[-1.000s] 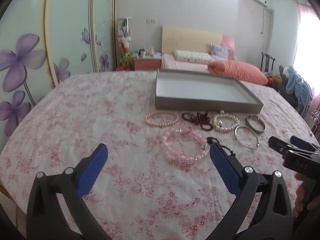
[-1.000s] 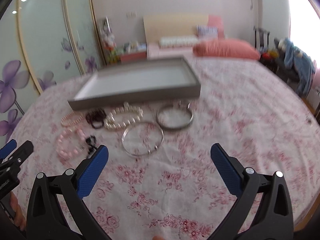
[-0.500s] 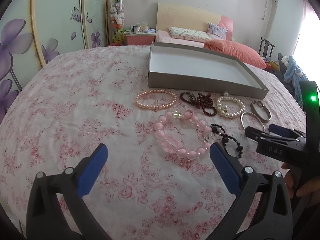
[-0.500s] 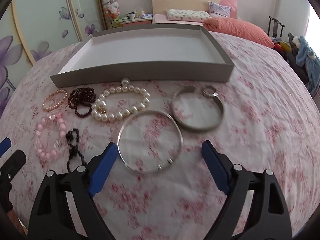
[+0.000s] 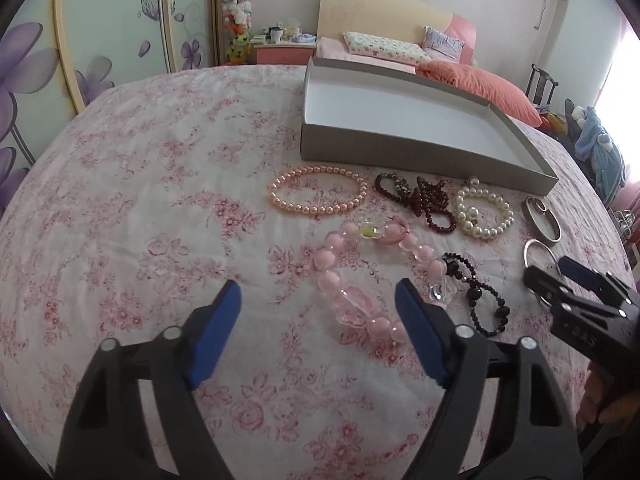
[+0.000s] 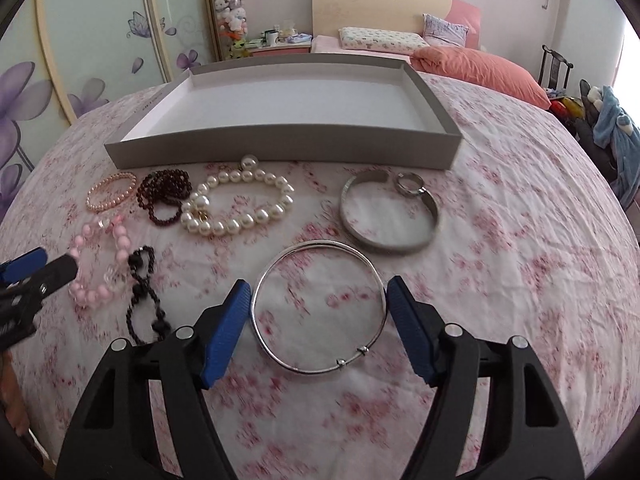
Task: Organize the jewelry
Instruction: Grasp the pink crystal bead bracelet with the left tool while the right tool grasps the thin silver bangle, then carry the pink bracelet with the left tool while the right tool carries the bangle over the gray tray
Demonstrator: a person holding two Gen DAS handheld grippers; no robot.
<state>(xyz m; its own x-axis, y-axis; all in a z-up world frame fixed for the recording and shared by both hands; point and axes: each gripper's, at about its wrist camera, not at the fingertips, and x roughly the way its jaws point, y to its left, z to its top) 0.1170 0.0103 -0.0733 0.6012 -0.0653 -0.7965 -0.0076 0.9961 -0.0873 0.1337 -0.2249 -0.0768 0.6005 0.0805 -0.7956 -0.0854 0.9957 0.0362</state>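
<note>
Right gripper [image 6: 318,300] brackets the thin silver wire bangle [image 6: 318,306], pads wide (nothing gripped), probably lining up a pinch; left gripper [image 5: 318,316] open, empty.

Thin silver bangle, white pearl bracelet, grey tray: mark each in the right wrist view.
thin silver bangle [image 6: 267,277]: right wrist view, upper-left arc of the band.
white pearl bracelet [image 6: 262,213]: right wrist view, a pearl on the near strand.
grey tray [image 6: 280,149]: right wrist view, outer face of the near wall.

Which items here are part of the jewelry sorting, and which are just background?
Job:
gray tray
thin silver bangle, between the open right gripper fingers
wide silver cuff
white pearl bracelet
pink bead bracelet, ahead of the open left gripper

Background:
orange pillow
nightstand
</note>
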